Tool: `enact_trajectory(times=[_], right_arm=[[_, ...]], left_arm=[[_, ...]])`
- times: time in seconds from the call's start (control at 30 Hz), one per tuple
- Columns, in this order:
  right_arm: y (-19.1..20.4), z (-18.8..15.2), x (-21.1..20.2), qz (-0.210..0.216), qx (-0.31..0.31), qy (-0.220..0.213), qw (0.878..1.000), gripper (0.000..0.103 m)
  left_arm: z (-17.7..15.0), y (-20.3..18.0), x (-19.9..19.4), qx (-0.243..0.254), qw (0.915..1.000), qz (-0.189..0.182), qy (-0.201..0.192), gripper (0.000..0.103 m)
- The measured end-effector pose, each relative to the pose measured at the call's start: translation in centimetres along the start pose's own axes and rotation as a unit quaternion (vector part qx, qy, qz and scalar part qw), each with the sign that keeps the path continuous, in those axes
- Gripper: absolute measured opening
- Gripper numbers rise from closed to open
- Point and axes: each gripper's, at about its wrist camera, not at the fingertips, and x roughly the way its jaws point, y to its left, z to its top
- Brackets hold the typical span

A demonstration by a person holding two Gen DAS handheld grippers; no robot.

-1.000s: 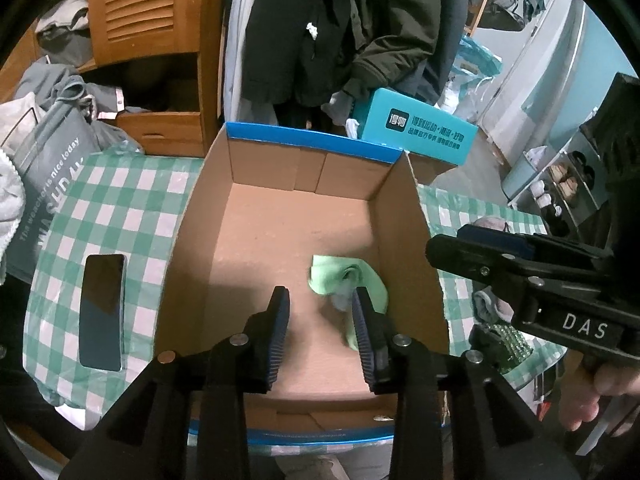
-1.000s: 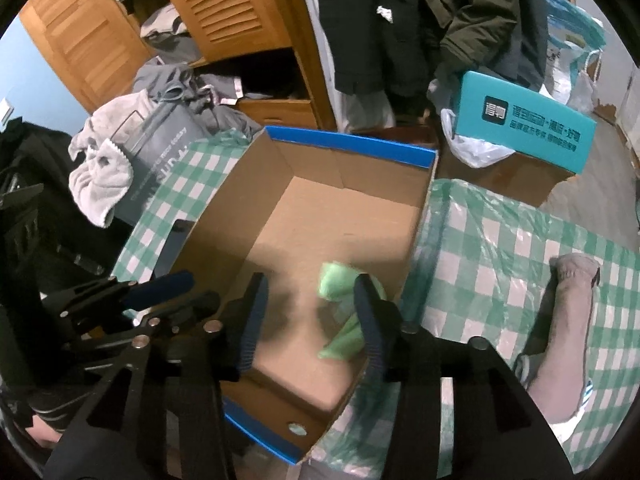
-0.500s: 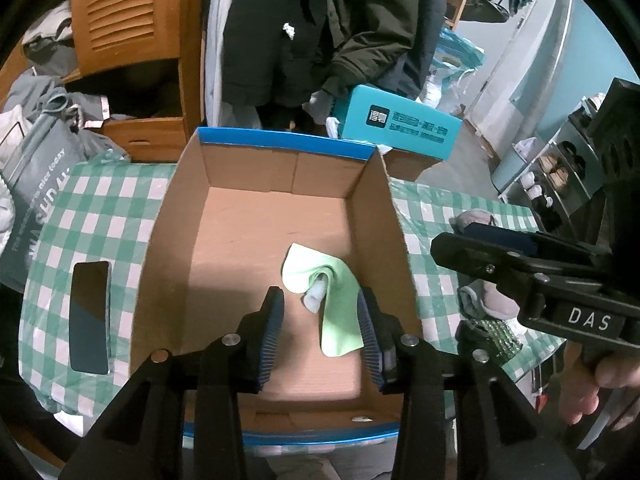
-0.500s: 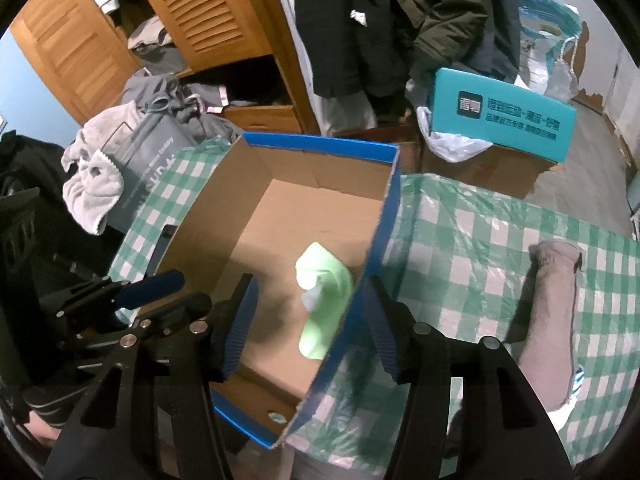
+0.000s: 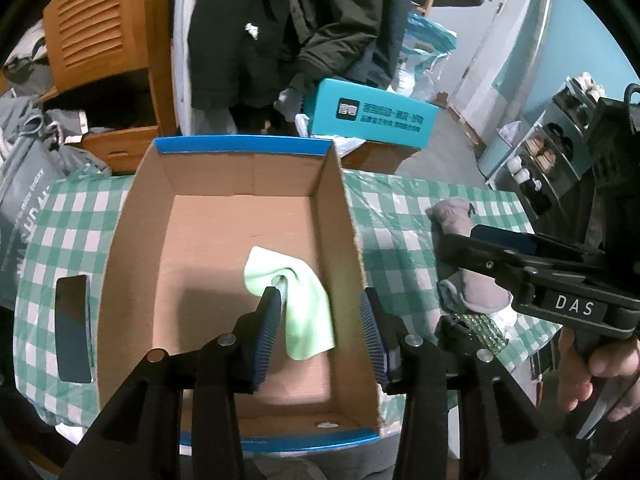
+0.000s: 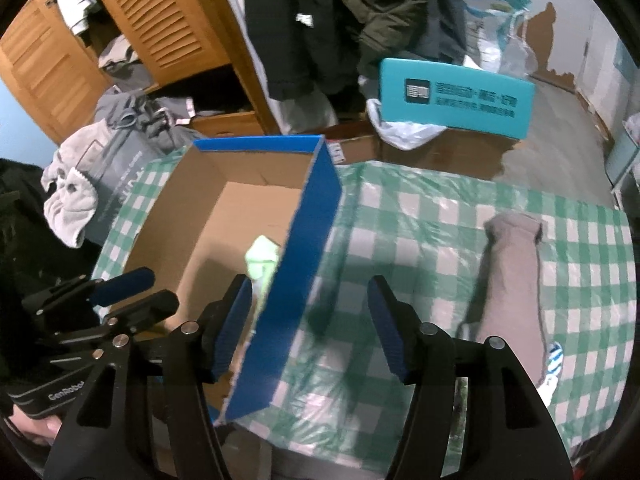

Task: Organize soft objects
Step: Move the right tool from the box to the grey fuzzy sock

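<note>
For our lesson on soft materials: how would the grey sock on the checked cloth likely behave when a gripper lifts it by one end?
The grey sock lies flat and limp, so it would probably droop. It looks light, being thin fabric. It seems unlikely to roll or slip.

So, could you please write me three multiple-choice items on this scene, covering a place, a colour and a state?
1. Where does the light green cloth lie?
A. on the table
B. inside the open cardboard box
C. on the phone

2. What colour is the long sock on the checked tablecloth?
A. grey-brown
B. red
C. yellow

3. What is between the right gripper jaws?
A. the sock, clamped
B. the cloth, clamped
C. nothing gripped

Answers: B, it rests on the box floor; A, the right wrist view shows it grey-brown; C, the opening jaws straddle the box's blue wall untouched.
</note>
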Motion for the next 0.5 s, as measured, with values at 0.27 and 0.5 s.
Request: enact_trajectory(times=[0.27,0.5], right_arm=[[-3.2,-0.8,-1.0,-0.014,0.021,-0.004,1.000,0.061],[-6.2,-1.8,-1.4,-0.027,0.042,-0.001,0.999,0.062]], left_arm=[[0.5,-2.4,0.4,0.019,0.9998,-0.005,0.001,0.048],[0.8,-4.7,1.2,0.037,0.9993,-0.008,0.007,0.050]])
